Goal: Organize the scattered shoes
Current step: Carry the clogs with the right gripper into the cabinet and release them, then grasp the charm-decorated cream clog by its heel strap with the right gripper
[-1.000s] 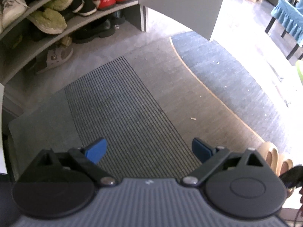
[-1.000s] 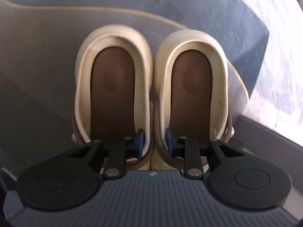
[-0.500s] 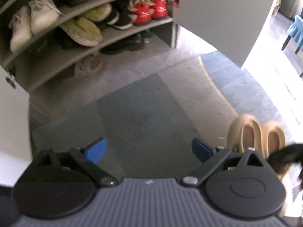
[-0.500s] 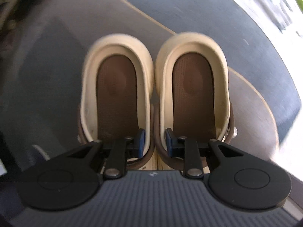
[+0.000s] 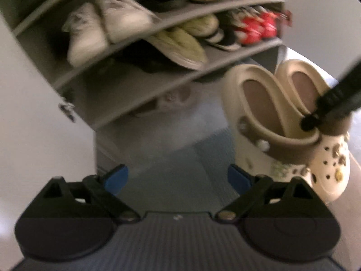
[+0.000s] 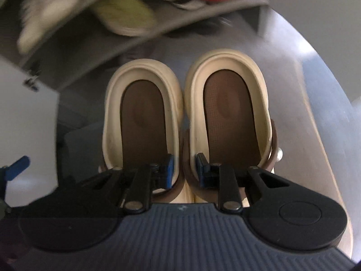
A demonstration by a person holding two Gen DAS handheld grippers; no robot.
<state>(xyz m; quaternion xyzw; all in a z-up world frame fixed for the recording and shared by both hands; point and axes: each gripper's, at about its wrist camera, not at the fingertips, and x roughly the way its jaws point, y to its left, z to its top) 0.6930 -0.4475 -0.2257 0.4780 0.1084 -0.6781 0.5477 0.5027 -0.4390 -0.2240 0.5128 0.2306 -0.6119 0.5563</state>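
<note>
Since 0.5 s ago: the cream clogs have come up off the mat and closer to the shoe rack; in the left wrist view they sat low on the floor at the right edge, now they hang in the air at right, in front of the rack's lower shelf. Both views are motion-blurred.

Right gripper: fingers drawn close together, pinching the two adjoining inner walls of the pair, one blue pad inside each clog. The clogs lie side by side, touching, straight ahead of the gripper, openings facing the camera. In the left wrist view the same gripper shows as a dark bar reaching in from the upper right onto the clogs.

Left gripper: fingers spread wide, nothing between them; clogs just to its right, apart from it.

Materials: clogs are smooth moulded cream foam with rounded thick rims, brown dimpled footbeds, brown heel straps on pale rivets; the upper seen in the left wrist view is perforated and carries small charms.

Surroundings: grey rack with slanted shelves. White sneakers on a shelf at left, olive-green slippers and red shoes further right, tan shoes on the top shelf, a grey sandal in the lowest opening. A white cabinet door stands open at left. Grey floor below, with a mat of darker blue-grey and a tan band.
</note>
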